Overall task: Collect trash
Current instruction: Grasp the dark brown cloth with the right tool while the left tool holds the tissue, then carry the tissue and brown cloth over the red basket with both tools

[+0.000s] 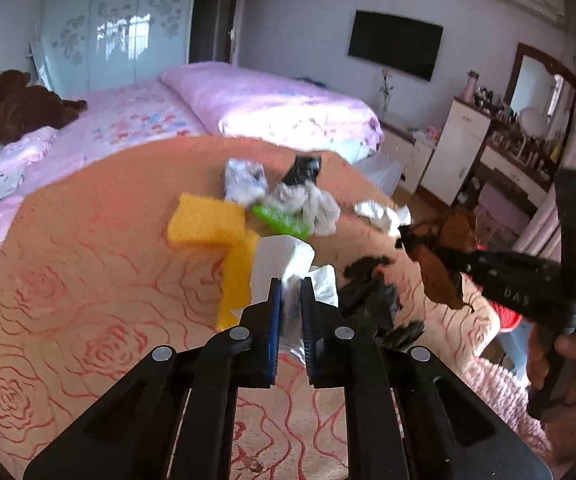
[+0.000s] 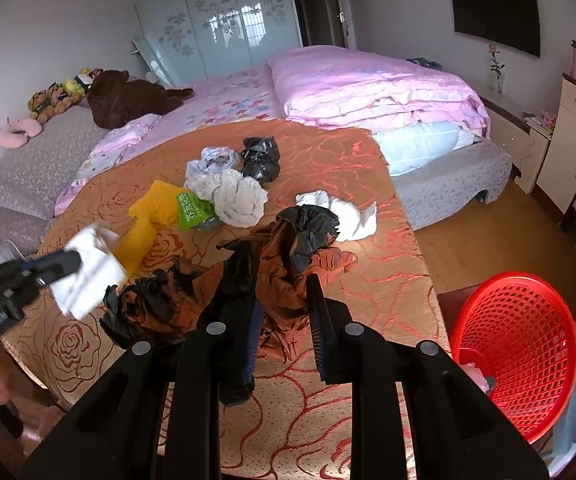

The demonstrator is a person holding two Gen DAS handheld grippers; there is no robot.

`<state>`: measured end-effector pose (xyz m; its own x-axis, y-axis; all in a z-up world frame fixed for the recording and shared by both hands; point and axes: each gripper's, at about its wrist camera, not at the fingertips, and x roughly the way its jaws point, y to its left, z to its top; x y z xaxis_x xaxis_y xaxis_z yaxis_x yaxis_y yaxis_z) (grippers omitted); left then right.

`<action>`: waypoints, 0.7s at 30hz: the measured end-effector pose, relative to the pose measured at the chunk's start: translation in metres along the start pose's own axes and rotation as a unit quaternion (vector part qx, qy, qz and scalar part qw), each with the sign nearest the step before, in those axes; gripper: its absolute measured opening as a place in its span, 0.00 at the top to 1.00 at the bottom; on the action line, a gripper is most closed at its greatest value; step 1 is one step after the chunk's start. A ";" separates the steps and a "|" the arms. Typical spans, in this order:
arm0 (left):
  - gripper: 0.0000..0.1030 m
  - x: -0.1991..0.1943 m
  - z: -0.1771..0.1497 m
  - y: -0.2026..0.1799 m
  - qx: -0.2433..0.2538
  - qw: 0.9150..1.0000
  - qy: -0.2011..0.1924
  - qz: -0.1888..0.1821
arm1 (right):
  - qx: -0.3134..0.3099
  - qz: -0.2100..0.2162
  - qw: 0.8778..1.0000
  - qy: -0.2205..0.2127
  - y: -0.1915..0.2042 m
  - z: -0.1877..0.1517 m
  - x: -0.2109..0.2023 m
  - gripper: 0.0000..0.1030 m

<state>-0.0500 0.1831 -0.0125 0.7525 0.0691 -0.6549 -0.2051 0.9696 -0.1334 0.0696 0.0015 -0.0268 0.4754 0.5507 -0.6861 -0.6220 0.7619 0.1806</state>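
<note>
My left gripper [image 1: 291,286] is shut on a white crumpled tissue [image 1: 282,262] and holds it above the rose-patterned table [image 1: 88,300]; the tissue also shows in the right wrist view [image 2: 92,272]. My right gripper [image 2: 286,300] holds a brown and black plastic bag [image 2: 288,264] between its fingers, lifted off the table; it shows in the left wrist view [image 1: 435,272]. On the table lie yellow sponges [image 2: 150,216], a green wrapper [image 2: 194,210], a white cloth [image 2: 236,194], a black bag [image 2: 262,158] and white paper [image 2: 343,212].
A red mesh basket [image 2: 515,344] stands at the right of the table, below its edge. A bed with pink bedding [image 2: 367,88] lies behind the table. More black and brown plastic [image 2: 148,308] lies near the table's front.
</note>
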 end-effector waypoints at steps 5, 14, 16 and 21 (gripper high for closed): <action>0.91 -0.010 0.014 0.010 -0.029 0.999 -0.022 0.000 | 0.001 -0.001 1.000 -0.009 -0.001 0.005 -0.005 0.79; 0.91 -0.009 0.038 -0.005 -0.024 0.999 -0.041 -0.002 | 0.006 -0.006 1.000 -0.030 -0.005 0.014 -0.019 0.79; 0.91 -0.007 0.040 -0.009 -0.018 0.999 -0.043 -0.006 | 0.009 -0.010 0.999 -0.035 -0.010 0.015 -0.023 0.79; 0.91 -0.005 0.046 -0.027 -0.002 0.999 -0.045 -0.019 | 0.017 -0.021 0.998 -0.049 -0.020 0.019 -0.034 0.79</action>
<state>-0.0192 0.1679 0.0286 0.8133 0.0542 -0.5793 -0.1787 0.9708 -0.1599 0.0782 -0.0262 0.0065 0.5600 0.5472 -0.6221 -0.5793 0.7954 0.1781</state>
